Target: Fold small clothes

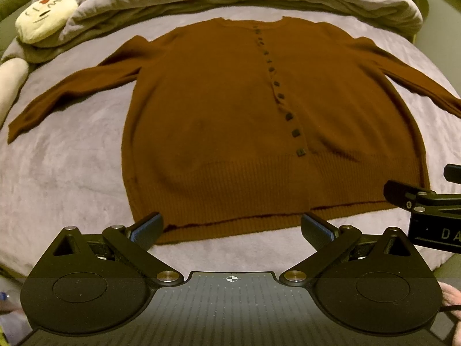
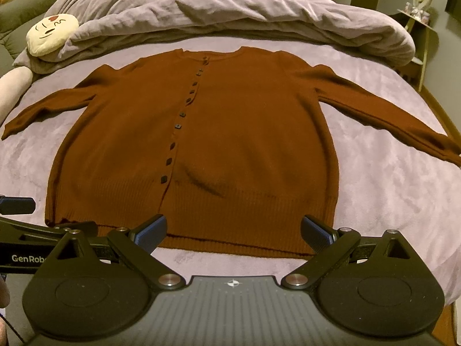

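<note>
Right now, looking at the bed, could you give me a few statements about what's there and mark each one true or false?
1. The brown cardigan lies spread flat with both sleeves out to the sides. True.
2. The cardigan is already folded in half. False: it is fully unfolded.
3. The left gripper is clamped on the hem. False: it is open, holding nothing.
4. The right gripper is open near the hem. True.
5. A cream plush cushion sits by the bunched duvet. True.

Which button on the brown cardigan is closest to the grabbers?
The bottom button, just above the ribbed hem of the cardigan. All the others sit farther up, toward the collar.
</note>
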`<move>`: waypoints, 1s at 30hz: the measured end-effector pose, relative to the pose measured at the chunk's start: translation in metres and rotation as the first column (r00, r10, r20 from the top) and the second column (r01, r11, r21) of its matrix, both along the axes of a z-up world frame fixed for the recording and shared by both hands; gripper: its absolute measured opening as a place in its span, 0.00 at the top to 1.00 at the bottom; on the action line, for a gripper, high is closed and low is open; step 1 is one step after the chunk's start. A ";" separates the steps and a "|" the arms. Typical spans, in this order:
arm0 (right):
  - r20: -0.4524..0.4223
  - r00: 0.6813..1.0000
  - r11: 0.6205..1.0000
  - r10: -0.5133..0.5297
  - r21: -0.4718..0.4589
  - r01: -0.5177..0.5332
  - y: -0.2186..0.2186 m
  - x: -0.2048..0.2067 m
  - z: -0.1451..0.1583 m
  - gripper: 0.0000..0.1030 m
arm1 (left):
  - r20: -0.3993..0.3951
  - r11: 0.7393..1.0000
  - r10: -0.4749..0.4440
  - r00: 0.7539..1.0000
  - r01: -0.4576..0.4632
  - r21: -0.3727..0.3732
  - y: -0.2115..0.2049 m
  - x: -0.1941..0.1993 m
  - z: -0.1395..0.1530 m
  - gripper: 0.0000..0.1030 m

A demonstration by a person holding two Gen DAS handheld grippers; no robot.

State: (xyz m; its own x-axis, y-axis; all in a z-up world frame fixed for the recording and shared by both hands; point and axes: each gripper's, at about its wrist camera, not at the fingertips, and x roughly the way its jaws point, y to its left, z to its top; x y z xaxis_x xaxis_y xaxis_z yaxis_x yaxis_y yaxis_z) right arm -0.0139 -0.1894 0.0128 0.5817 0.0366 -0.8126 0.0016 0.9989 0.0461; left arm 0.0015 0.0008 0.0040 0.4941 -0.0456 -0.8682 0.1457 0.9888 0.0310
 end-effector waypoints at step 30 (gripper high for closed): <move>0.049 0.999 1.000 -0.002 0.026 0.001 -0.006 -0.005 0.000 0.04 | -0.014 1.000 0.002 1.000 -0.002 -0.006 0.000 0.001 -0.003 0.00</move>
State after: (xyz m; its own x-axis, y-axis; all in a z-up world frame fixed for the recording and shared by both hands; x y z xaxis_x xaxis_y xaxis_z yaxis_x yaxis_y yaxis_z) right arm -0.0187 -0.1951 0.0130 0.6209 0.0566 -0.7818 0.0005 0.9974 0.0726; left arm 0.0029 0.0008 0.0009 0.4819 -0.0496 -0.8748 0.1441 0.9893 0.0233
